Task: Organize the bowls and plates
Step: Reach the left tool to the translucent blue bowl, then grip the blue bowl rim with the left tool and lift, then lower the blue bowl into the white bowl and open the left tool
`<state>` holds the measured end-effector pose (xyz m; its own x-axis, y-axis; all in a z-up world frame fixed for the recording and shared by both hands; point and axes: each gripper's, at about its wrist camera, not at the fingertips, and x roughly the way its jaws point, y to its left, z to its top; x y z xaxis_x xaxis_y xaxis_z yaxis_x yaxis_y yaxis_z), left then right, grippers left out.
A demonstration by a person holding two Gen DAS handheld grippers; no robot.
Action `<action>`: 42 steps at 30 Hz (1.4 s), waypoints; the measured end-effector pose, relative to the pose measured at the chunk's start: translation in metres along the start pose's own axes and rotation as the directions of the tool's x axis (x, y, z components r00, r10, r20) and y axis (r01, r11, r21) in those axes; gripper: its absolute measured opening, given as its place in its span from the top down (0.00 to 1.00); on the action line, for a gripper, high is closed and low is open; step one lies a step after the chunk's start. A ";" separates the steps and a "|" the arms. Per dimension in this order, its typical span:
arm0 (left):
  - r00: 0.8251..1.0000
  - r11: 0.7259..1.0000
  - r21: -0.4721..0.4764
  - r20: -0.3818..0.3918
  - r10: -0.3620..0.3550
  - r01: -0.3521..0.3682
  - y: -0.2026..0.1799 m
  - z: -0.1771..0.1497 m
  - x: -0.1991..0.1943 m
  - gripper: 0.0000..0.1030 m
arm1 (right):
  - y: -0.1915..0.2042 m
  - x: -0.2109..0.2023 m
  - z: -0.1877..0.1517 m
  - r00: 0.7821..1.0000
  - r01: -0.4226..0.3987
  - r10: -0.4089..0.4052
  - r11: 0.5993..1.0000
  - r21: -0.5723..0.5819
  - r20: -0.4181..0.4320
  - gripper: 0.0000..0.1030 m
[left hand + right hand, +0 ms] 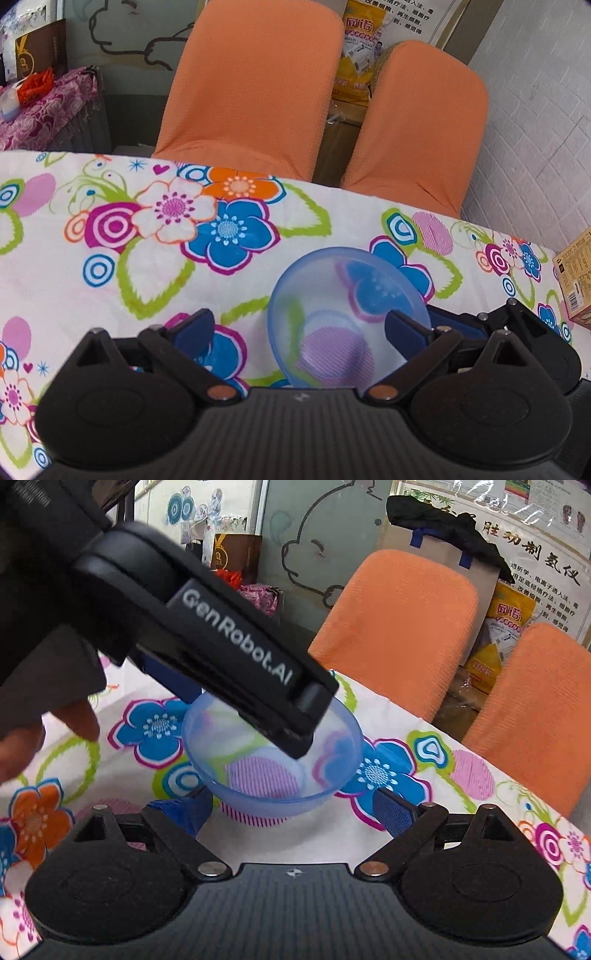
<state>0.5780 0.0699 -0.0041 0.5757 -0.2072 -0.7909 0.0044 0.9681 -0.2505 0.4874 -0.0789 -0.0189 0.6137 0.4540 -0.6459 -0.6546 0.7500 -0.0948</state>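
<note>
We see a wide bare stretch of the floral tablecloth [110, 258] on the left, open from the near edge to the far edge; a gripper could pass freely there. Toward the right stands the translucent blue bowl [347, 314], partly between the spread fingers of the left gripper [299, 328], with its right finger [406, 332] at the rim. In the right wrist view the left gripper [306, 716] hangs over the bowl [273, 760], blocking entry from above, while the strip of cloth on the near side, between the right gripper [291, 812] fingers, lies open. A cardboard box [576, 284] narrows the far right edge. Two orange chair backs [255, 85] wall off the far side.
</note>
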 end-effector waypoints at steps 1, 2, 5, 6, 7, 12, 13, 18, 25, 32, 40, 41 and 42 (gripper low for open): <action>1.000 1.000 0.001 -0.005 0.000 0.000 0.001 0.000 0.002 0.07 | 0.000 0.002 0.000 1.000 -0.006 0.006 1.000 0.016 0.007 0.21; 1.000 1.000 0.002 -0.012 -0.003 0.003 0.002 -0.001 0.003 0.14 | 0.000 0.003 0.000 1.000 -0.015 0.014 0.999 0.032 0.018 0.22; 1.000 0.999 0.033 -0.017 -0.004 0.004 0.002 -0.003 0.006 0.50 | 0.001 0.005 -0.002 0.997 -0.058 0.054 0.995 0.085 0.046 0.25; 1.000 0.999 0.050 -0.015 0.005 -0.004 0.001 -0.003 0.006 0.55 | 0.002 0.006 -0.002 0.997 -0.066 0.061 0.992 0.104 0.050 0.26; 1.000 0.998 0.055 -0.016 0.005 -0.004 0.001 -0.004 0.005 0.58 | 0.003 0.005 -0.001 0.996 -0.074 0.068 0.990 0.116 0.057 0.27; 0.999 0.998 0.057 -0.016 -0.037 0.037 -0.003 -0.011 -0.009 0.59 | 0.016 -0.019 0.007 0.992 -0.043 0.034 0.996 0.073 0.122 0.27; 0.999 0.997 0.064 -0.009 -0.041 0.042 -0.006 -0.012 -0.014 0.59 | 0.018 -0.023 0.009 0.992 -0.039 0.031 0.997 0.063 0.123 0.27; 0.997 0.993 0.084 0.009 -0.078 0.077 -0.024 -0.019 -0.042 0.59 | 0.030 -0.057 0.010 0.986 0.017 -0.023 0.999 0.037 0.168 0.27; 0.988 0.983 0.131 0.063 -0.138 0.129 -0.058 -0.046 -0.113 0.59 | 0.050 -0.142 0.009 0.983 0.089 -0.082 0.995 -0.039 0.166 0.27; 0.968 0.953 0.189 0.045 -0.247 0.235 -0.102 -0.115 -0.178 0.54 | 0.076 -0.234 -0.036 0.980 0.143 -0.140 0.990 -0.005 0.143 0.24; 0.958 0.931 0.229 -0.100 -0.270 0.286 -0.125 -0.213 -0.176 0.51 | 0.109 -0.263 -0.114 0.986 0.128 -0.143 0.979 0.161 0.084 0.24; 0.959 0.932 0.229 -0.110 -0.261 0.280 -0.125 -0.223 -0.174 0.51 | 0.113 -0.263 -0.120 0.987 0.125 -0.141 0.976 0.178 0.078 0.24; 0.960 0.933 0.234 -0.120 -0.252 0.274 -0.125 -0.232 -0.172 0.51 | 0.116 -0.262 -0.124 0.987 0.123 -0.140 0.973 0.193 0.076 0.24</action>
<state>0.2888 -0.0479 0.0334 0.4540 -0.4598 -0.7632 0.3530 0.8793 -0.3198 0.1955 -0.1707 0.0454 0.7312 0.3795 -0.5669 -0.4763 0.8789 -0.0260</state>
